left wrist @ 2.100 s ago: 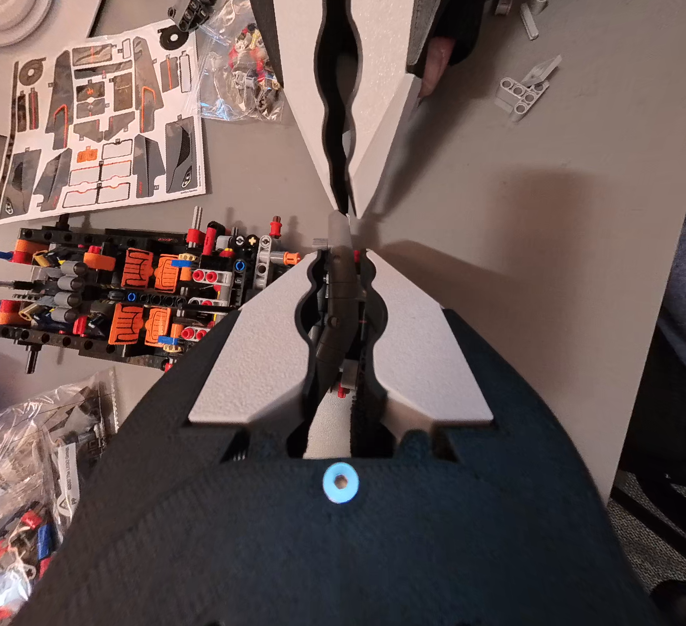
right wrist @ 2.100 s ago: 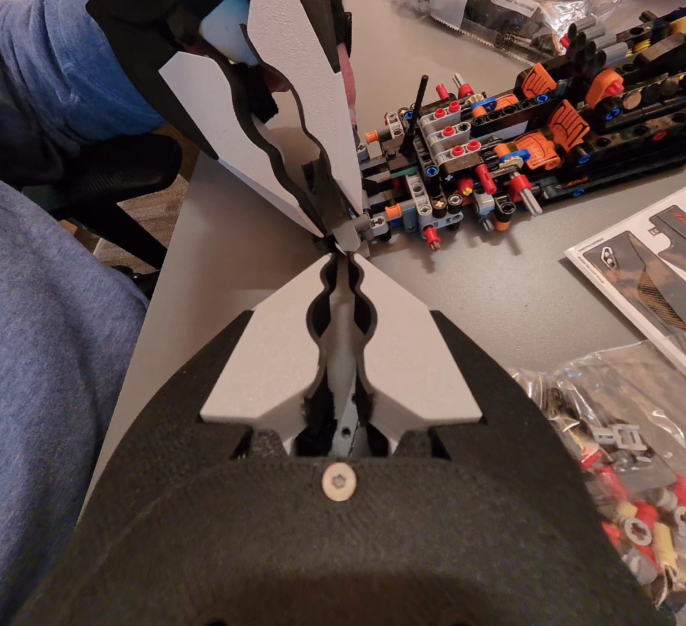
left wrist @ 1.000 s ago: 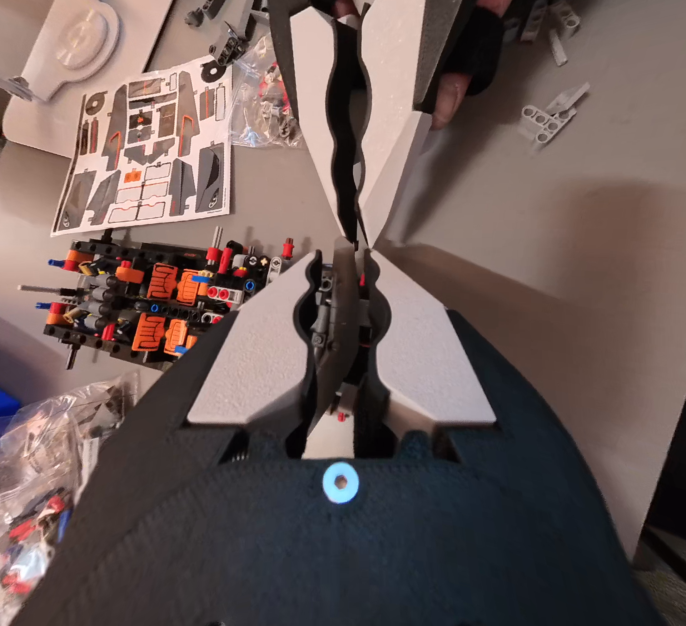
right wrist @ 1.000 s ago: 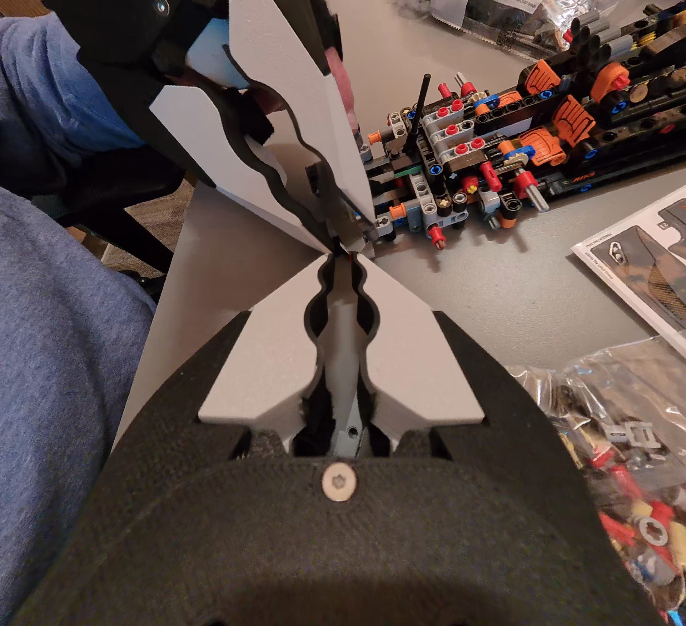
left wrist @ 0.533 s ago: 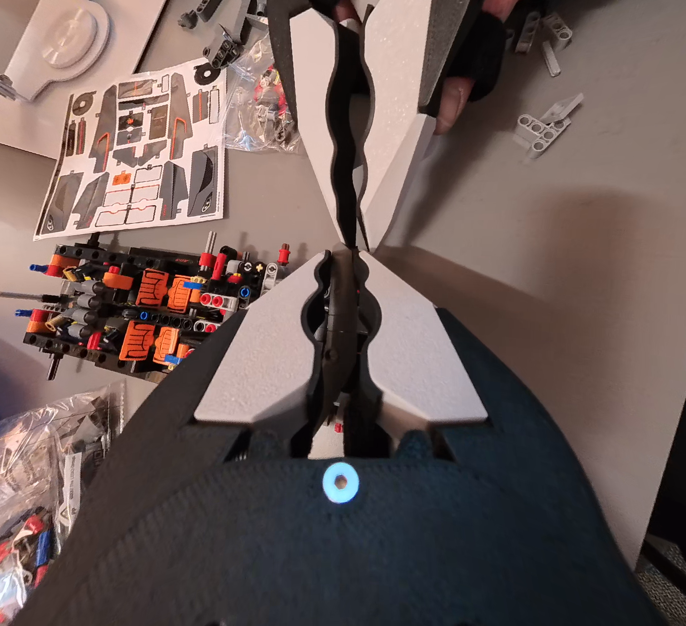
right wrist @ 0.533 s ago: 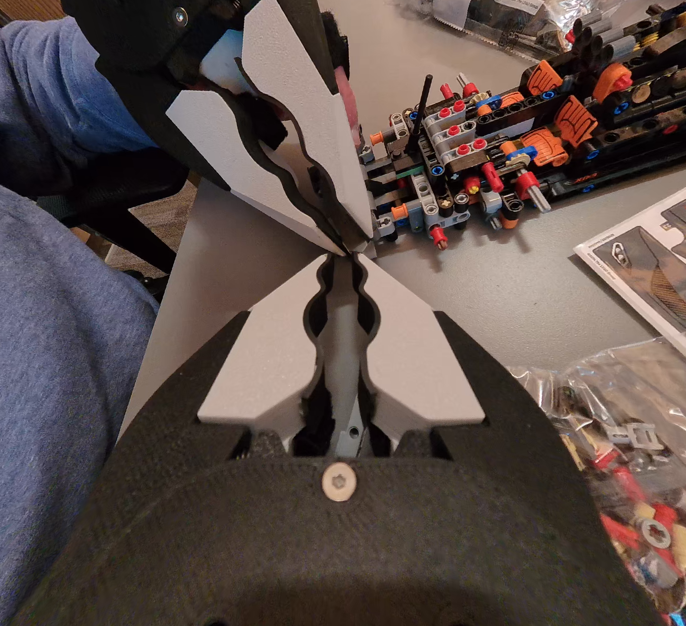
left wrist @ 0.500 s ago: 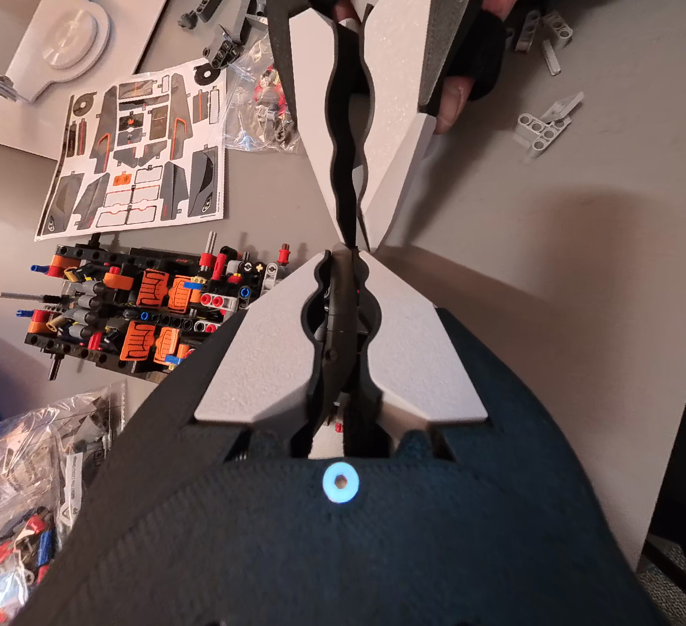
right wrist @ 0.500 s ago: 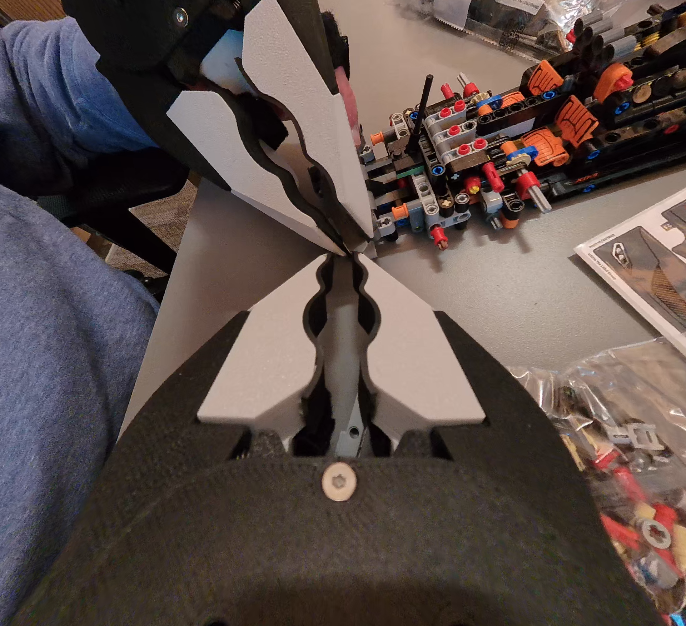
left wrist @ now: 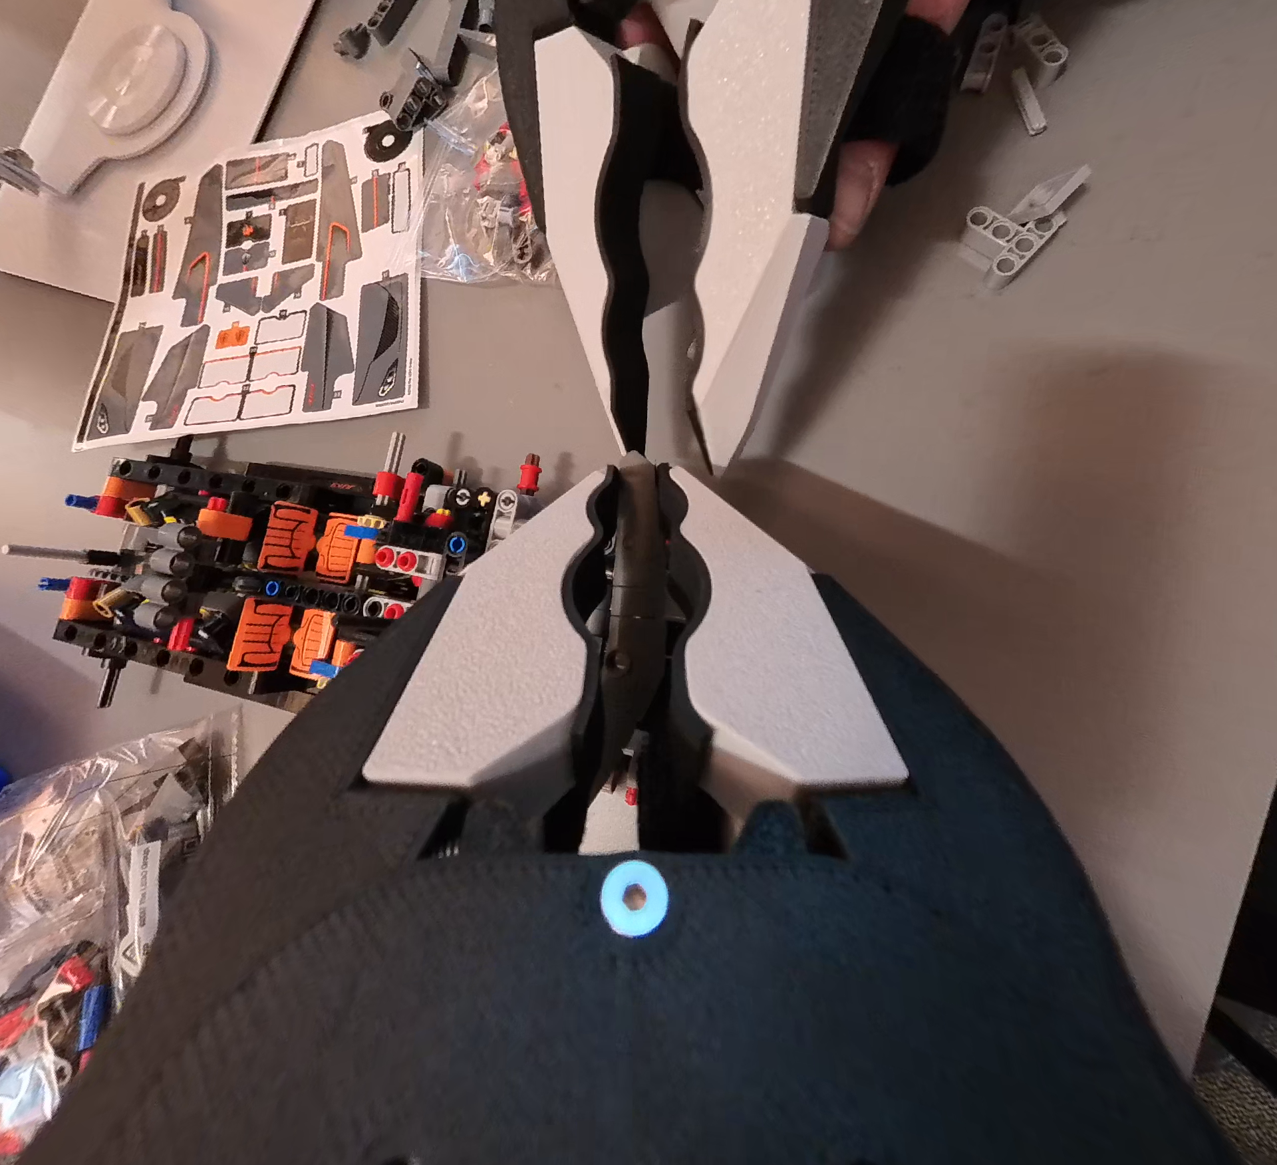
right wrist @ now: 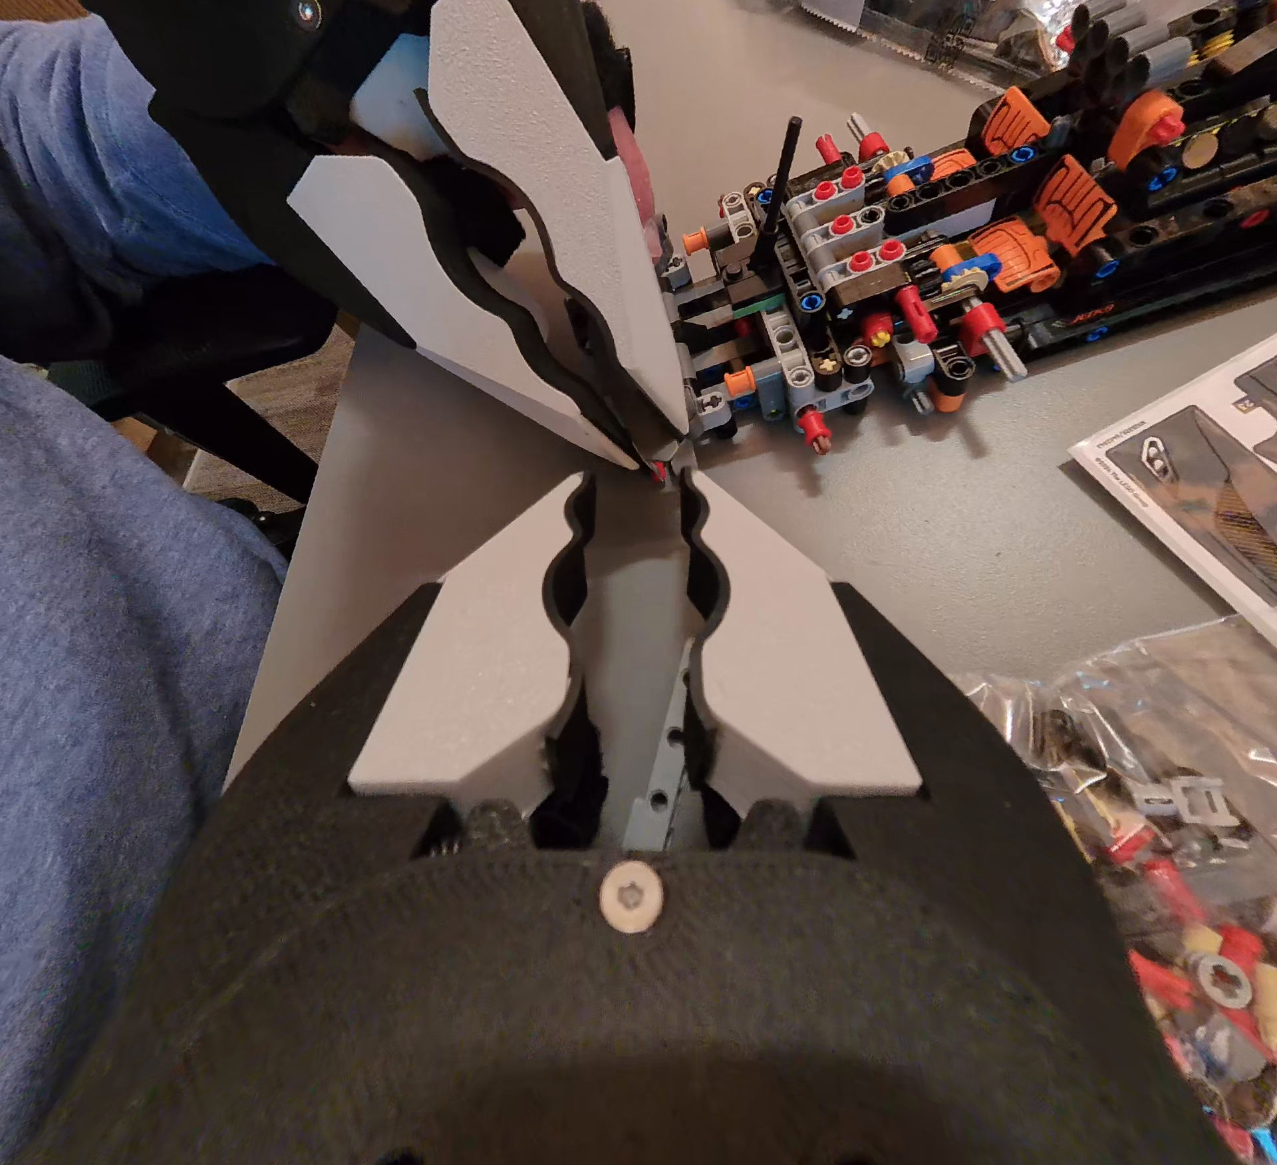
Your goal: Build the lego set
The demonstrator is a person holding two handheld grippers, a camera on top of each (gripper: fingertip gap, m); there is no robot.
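1. Jaws first: the left gripper (left wrist: pixel 632 475) is clenched on a dark lego piece (left wrist: pixel 632 586) whose tip just pokes past its fingertips; the right gripper (right wrist: pixel 636 486) stands released, a clear gap between its fingers, its tips right at that piece.
2. With only one gripper clamping, the piece could twist or pop out if the right one pushes on it off-axis (the grip is narrow, near the tips).
3. A small red bit (right wrist: pixel 658 472) shows where the tips meet; whether it is seated I cannot tell. If loose, it could drop to the table (left wrist: pixel 967 441) and roll off the near edge.
4. The chassis (left wrist: pixel 276 572) sits on the table just beside the left gripper. A swing that way could snag its upright axles or shove it into the parts bag (left wrist: pixel 76 890).
5. The sticker sheet (left wrist: pixel 256 296) and loose grey beams (left wrist: pixel 1002 234) lie farther off; a wide sweep could scatter them.
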